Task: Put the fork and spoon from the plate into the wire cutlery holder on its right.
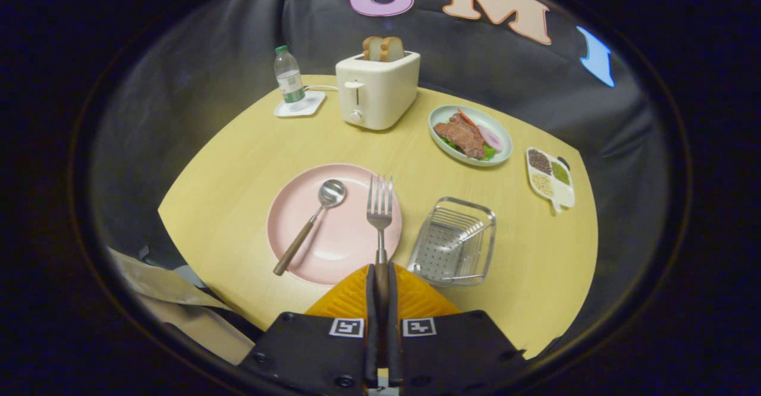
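Note:
My gripper is shut on the handle of the fork, whose tines point away from me over the right part of the pink plate. Whether the fork is lifted off the plate I cannot tell. The spoon, with a wooden handle, lies on the plate to the left of the fork, bowl away from me. The wire cutlery holder stands empty on the table just right of the plate and of my fingers.
Beyond the plate stand a white toaster with bread slices, a water bottle on a small white tray, a dish of food and a divided dish of grains. The yellow table ends close at my left.

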